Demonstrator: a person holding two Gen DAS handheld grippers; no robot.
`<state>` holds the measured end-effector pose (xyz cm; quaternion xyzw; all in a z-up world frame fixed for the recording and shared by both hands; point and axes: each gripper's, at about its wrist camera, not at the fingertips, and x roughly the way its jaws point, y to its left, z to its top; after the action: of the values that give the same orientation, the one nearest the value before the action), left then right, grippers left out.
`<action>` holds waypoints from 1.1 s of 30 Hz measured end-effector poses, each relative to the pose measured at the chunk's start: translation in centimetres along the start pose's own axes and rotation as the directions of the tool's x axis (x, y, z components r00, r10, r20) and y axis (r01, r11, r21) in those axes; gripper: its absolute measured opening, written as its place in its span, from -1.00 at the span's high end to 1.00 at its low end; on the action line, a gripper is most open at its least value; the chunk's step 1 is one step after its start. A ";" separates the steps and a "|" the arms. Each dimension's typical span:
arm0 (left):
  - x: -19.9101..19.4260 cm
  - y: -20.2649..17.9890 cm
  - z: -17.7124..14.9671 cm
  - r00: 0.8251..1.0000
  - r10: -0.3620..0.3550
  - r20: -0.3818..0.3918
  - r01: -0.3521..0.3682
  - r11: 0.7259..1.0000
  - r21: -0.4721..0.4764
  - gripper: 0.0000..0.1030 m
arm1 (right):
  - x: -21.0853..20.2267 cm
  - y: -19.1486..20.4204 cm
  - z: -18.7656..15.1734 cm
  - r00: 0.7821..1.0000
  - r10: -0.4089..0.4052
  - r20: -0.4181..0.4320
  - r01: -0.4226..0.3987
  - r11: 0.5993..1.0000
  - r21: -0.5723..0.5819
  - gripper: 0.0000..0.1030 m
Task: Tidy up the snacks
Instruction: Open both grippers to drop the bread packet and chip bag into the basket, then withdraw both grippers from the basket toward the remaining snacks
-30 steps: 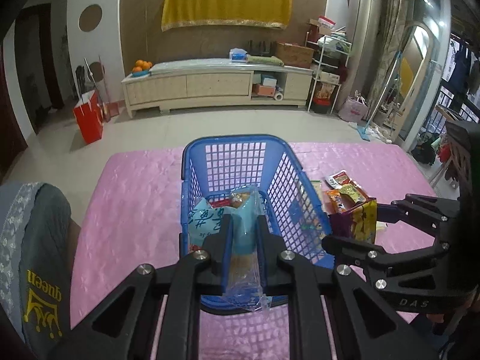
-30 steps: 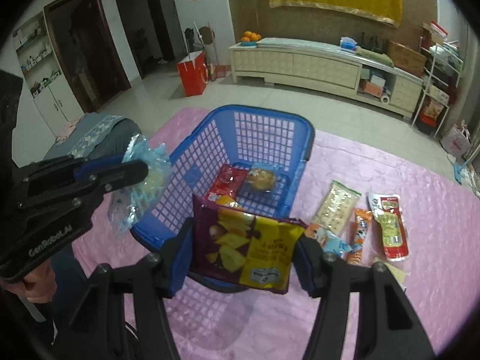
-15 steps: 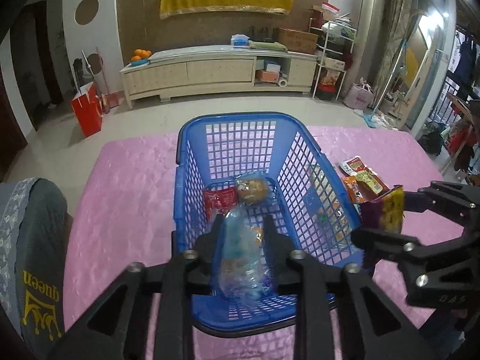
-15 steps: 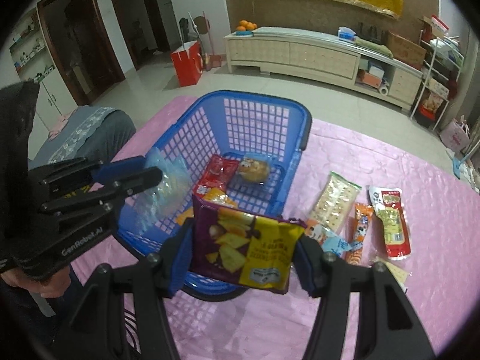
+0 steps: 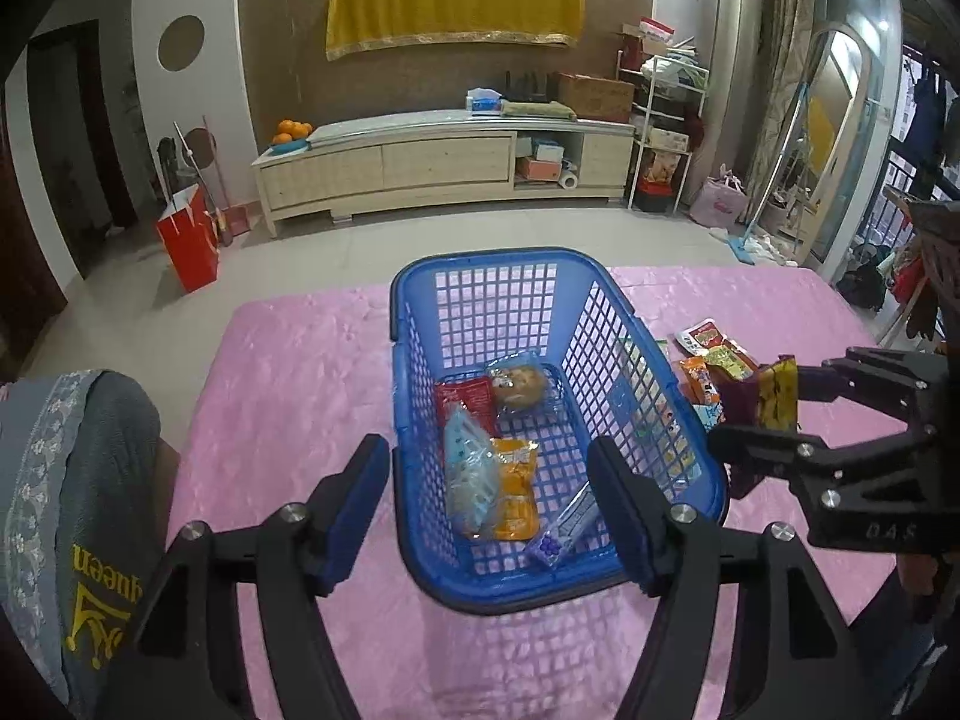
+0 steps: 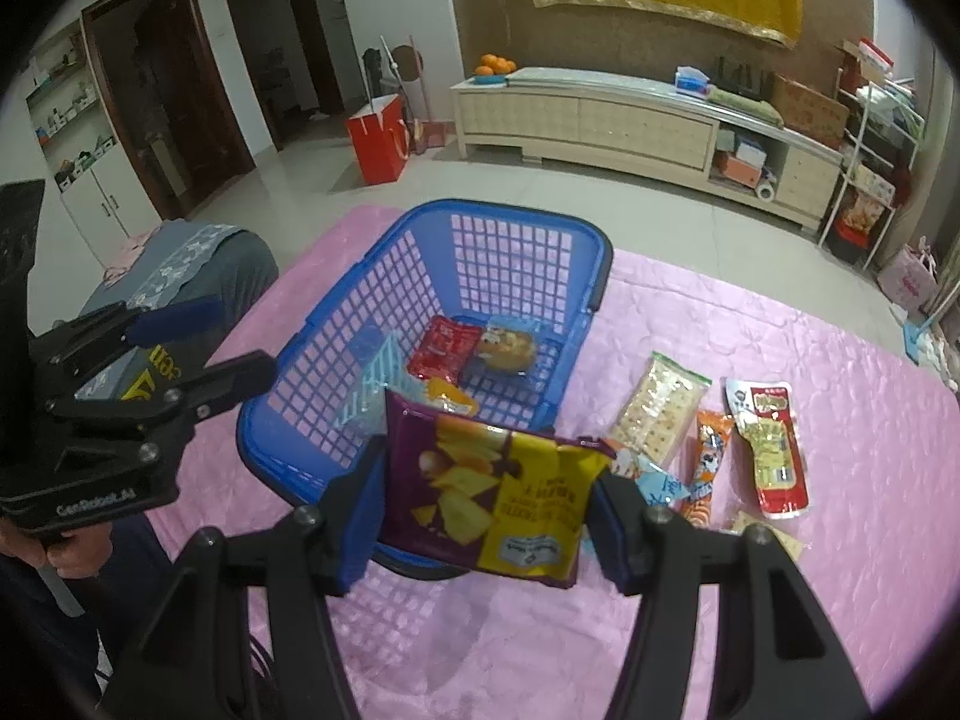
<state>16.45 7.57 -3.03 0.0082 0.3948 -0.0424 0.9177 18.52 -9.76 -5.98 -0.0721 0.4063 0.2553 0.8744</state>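
With the pink quilted cloth (image 5: 288, 396) covering the bench, the blue perforated plastic basket (image 5: 654, 396) sits straight ahead of the left gripper (image 5: 489, 504) and just beyond and left of the right gripper (image 6: 486, 501). It serves as the collection point, so both grippers point down toward it.

Right gripper: pads pressed on the side edges of a purple-and-yellow foil chip bag (image 6: 492, 492), held upright and clear of the cloth at the basket's near rim; judged next to go in.

Left gripper: jaws have just been opening and now stand wide, nothing between them. The pale blue clear-plastic snack pouch (image 5: 468, 474) lies on the basket floor ahead of it, partly over an orange foil packet (image 5: 516, 492). Farther in: a red sachet (image 5: 465, 399) and a clear-wrapped round bun (image 5: 519, 384).

Loose on the cloth, ahead-right of the right gripper, awaiting pickup: a clear cracker sleeve (image 6: 657, 408), a red-and-yellow flat pouch (image 6: 771, 444), a slim orange stick pack (image 6: 708, 456).
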 end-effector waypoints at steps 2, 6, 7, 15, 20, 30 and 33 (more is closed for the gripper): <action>0.0 0.3 -0.1 1.000 0.007 -0.006 -0.008 1.000 -0.007 -0.32 | 0.4 0.4 0.2 1.000 0.004 -0.004 -0.004 1.000 -0.009 -0.25; 0.4 1.1 -0.8 1.000 0.015 -0.023 -0.015 1.000 -0.022 -0.32 | 1.3 1.2 0.6 1.000 0.010 -0.019 -0.010 1.000 -0.028 -0.25; 0.5 1.3 -0.9 1.000 0.016 -0.027 -0.017 1.000 -0.025 -0.32 | 1.8 1.3 0.7 1.000 0.011 -0.025 -0.012 0.999 -0.030 -0.25; 1.2 2.9 -1.6 0.999 0.020 -0.044 -0.022 0.998 -0.059 -0.32 | 4.2 2.4 1.0 0.997 0.001 -0.071 -0.004 0.999 -0.049 -0.25; 1.4 3.7 -1.9 0.999 0.018 -0.052 -0.022 0.996 -0.084 -0.32 | 5.3 2.8 0.9 0.996 -0.013 -0.084 0.009 0.999 -0.051 -0.25; 0.8 3.0 -2.1 0.998 0.022 -0.061 -0.026 0.998 -0.066 -0.32 | 5.7 2.6 0.2 0.992 -0.014 -0.123 0.011 0.999 -0.031 -0.42; 0.2 2.4 -2.0 0.998 0.021 -0.053 -0.024 0.999 -0.049 -0.32 | 4.7 2.6 0.1 0.993 -0.006 -0.117 0.002 1.000 -0.026 -0.42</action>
<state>15.32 10.06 -4.59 -0.0091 0.4196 -0.0220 0.9074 19.81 -5.70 -9.25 -0.0992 0.4534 0.2541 0.8485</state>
